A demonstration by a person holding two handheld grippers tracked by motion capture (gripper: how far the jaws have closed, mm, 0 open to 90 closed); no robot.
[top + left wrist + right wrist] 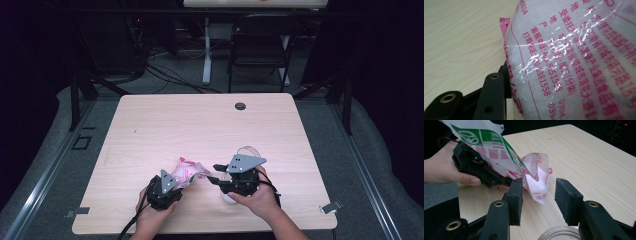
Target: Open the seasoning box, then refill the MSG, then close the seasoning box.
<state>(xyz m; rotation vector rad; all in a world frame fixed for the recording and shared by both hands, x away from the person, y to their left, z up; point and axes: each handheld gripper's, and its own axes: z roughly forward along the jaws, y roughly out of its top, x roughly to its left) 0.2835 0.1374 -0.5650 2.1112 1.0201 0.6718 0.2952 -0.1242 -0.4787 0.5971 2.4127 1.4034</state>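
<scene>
At a light wooden table, seen from the high view, a person's left hand grips the left gripper, which holds a clear plastic bag printed in pink and filled with white granules, tilted up above the tabletop near the front edge. Just to its right, the right hand holds the right gripper, its jaws reaching toward the bag's open end, with a pale round container partly hidden beneath the hand. In the left gripper view, the bag presses against the one black jaw that shows, its film wrinkled over the white contents and pink Chinese lettering; the left gripper is pinching the bag. In the right gripper view, the right gripper stands with its jaws spread apart, the bag's torn mouth hanging just beyond and between them without touching either pad, while the round rim of the container shows below and the left gripper clamps the bag's body.
</scene>
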